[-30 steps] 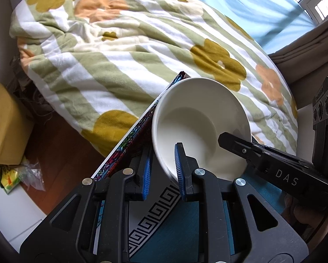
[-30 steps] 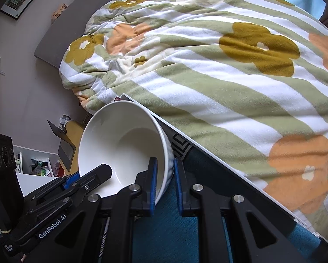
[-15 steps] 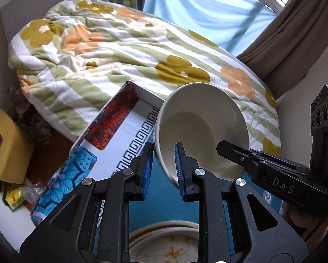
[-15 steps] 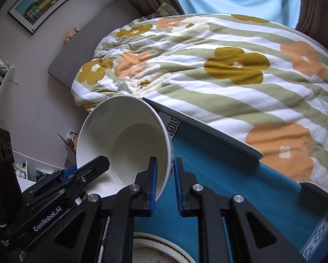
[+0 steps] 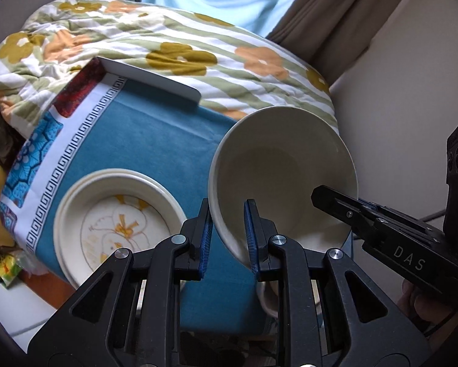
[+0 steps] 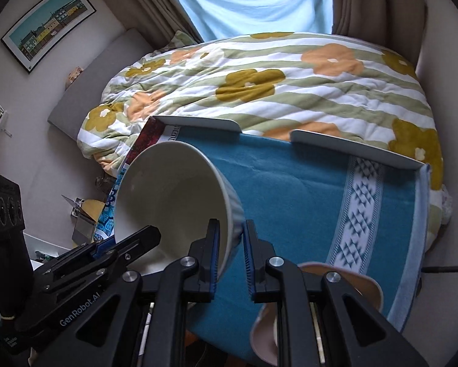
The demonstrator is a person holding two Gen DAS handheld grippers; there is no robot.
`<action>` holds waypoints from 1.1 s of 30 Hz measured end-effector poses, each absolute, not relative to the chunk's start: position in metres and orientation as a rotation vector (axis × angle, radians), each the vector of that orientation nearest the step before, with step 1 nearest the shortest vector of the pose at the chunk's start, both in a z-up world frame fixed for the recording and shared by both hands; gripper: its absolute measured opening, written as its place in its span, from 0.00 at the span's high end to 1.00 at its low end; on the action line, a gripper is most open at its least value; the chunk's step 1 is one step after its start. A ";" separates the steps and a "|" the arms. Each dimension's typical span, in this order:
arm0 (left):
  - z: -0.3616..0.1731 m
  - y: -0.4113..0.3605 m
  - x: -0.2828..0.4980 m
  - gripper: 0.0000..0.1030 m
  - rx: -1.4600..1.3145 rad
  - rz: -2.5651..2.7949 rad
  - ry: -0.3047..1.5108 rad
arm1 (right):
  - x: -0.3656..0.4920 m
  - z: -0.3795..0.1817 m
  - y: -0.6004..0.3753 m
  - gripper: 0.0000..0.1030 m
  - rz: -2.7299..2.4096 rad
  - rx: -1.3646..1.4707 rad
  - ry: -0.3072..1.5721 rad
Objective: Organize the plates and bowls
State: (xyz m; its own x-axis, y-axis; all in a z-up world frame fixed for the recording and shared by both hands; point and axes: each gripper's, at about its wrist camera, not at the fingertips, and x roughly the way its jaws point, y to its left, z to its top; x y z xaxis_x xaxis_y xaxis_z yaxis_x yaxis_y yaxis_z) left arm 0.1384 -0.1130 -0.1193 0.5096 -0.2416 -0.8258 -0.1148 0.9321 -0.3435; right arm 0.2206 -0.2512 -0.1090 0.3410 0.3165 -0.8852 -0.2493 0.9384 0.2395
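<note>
Between both grippers, plain white bowl [image 5: 282, 177], tilted

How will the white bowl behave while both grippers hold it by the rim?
The white bowl looks glazed, so it may slip between the blue pads. Held tilted by opposite rim edges, it could swing. It seems ceramic, probably fragile if dropped.

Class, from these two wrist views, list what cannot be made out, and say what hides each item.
- Left wrist view: the near rim of the plate is hidden behind the left gripper.
- Right wrist view: the pink dish is mostly covered by the right gripper; its shape is unclear.
- Both views: the underside of the white bowl faces away.
</note>
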 end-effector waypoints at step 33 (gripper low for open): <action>-0.199 -0.263 0.125 0.83 -0.019 -0.265 1.325 | 0.134 -0.184 -0.385 0.86 0.087 0.217 1.313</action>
State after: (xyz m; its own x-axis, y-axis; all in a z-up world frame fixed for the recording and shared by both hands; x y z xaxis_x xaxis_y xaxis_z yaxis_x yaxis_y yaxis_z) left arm 0.1252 -0.2628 -0.1991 0.2175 -0.2019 -0.9550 0.1803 0.9698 -0.1640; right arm 0.1344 -0.3847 -0.1837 0.2553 0.1857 -0.9489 0.0593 0.9765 0.2071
